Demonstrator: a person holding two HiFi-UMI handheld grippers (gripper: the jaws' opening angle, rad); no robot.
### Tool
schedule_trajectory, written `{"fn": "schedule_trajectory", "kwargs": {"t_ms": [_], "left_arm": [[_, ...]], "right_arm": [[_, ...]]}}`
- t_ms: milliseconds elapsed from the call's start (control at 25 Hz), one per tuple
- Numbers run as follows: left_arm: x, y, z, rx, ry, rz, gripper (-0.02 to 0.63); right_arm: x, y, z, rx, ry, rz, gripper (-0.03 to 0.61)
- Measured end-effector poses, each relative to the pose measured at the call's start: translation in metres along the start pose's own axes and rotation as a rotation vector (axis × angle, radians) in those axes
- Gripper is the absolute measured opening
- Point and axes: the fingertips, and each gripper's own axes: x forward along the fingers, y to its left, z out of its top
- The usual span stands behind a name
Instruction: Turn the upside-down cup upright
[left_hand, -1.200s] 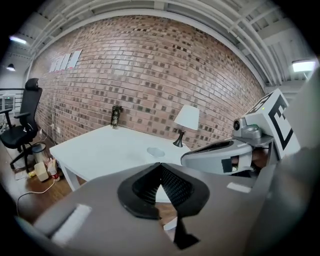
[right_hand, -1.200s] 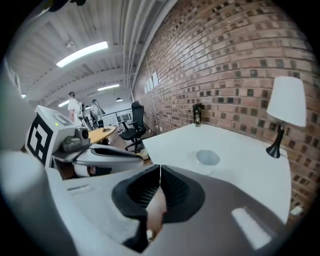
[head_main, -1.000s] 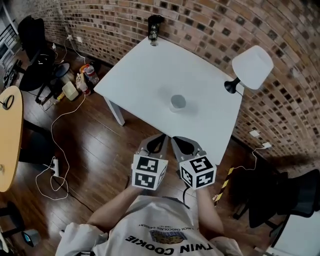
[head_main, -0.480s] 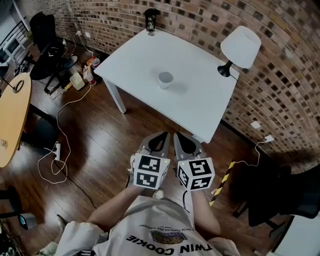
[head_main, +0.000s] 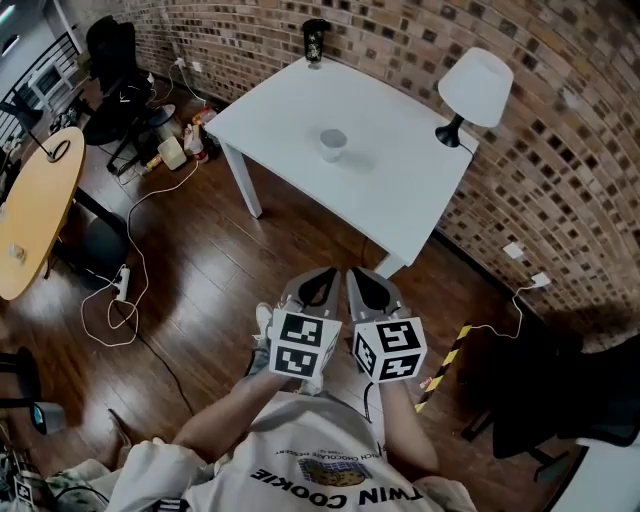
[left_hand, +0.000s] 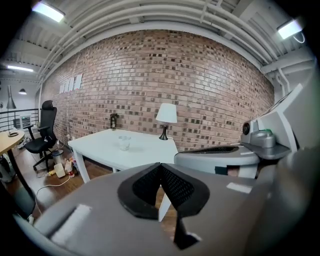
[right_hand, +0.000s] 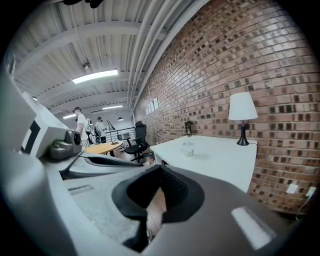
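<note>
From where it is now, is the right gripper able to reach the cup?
Probably not yet: the right gripper is over the floor, and the cup stands far off on the white table. Nothing blocks the way; stepping closer should do.

Both tools up front, side by side, jaws closed, empty.
L tool (head_main: 322, 277) & R tool (head_main: 355, 279) held just beside each other, R immediately right of L, tips nearly touching, aimed fwd & a bit down. Each tool's jaws meet at the tips w/ nothing between. Marker cubes (head_main: 298, 345) sit behind the tips, facing up. Forearms (head_main: 222, 418) run back from the tools, elbows bent.
</note>
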Motion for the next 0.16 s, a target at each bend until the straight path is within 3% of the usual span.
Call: {"fn": "schedule_trajectory", "kwargs": {"t_ms": [160], "left_arm": [[-0.011,-0.010,-0.002,0.012,-0.003,0.004,0.006]], "right_arm": [[-0.015,0.005,-0.003,-0.007,-0.009,-0.003,0.003]]}}
